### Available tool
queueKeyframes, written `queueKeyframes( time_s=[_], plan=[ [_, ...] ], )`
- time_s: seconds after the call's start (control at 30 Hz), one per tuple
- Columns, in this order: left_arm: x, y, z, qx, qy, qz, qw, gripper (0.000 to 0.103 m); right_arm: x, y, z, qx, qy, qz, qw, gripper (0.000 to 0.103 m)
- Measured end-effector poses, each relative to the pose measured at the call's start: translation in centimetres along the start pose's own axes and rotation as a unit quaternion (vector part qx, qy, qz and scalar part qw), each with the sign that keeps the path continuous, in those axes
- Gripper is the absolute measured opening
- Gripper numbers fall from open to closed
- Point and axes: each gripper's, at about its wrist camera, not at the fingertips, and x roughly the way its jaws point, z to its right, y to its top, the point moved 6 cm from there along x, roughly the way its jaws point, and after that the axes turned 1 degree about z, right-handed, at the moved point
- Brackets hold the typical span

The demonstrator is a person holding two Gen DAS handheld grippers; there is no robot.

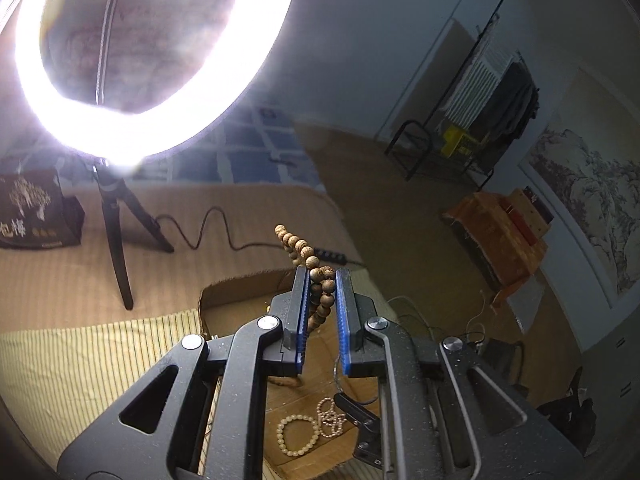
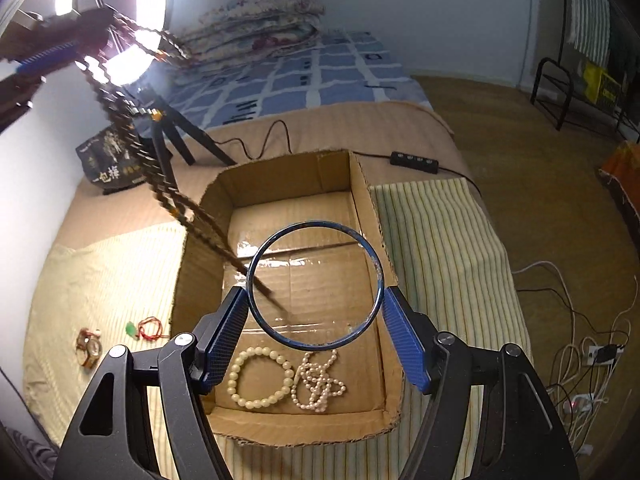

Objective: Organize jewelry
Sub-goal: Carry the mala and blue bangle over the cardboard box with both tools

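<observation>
Jewelry sits partly sorted in our cardboard box (image 2: 362, 200) — a cream bead bracelet (image 2: 260, 378) beside a tangled pearl strand (image 2: 318, 384) — while our left gripper (image 1: 322, 280) pinches a wooden bead strand (image 1: 316, 276) whose end trails into the box, and our right gripper (image 2: 314, 308) clasps a blue bangle (image 2: 314, 284) above it.

Ring light (image 1: 132, 60) glares; room dim, bead strand (image 2: 168, 184) perhaps motion-blurred.

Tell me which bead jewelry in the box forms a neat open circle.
The cream bracelet, left of the pearl strand, which lies tangled in a heap.
</observation>
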Motion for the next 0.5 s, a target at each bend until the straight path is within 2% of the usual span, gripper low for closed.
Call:
queueKeyframes(
  time_s=[0.27,0.5],
  plan=[
    [5.5,-3.1,-2.1,-0.012,0.016,-0.053,0.9984,0.011,2.3,-1.2,-0.2,-0.005,-0.009,-0.028,1.000,0.069],
    [7.8,-5.1,-3.4,-0.009,0.028,-0.078,0.9965,0.011,4.2,-2.4,-0.6,-0.016,-0.017,-0.053,0.998,0.069]
  ],
)
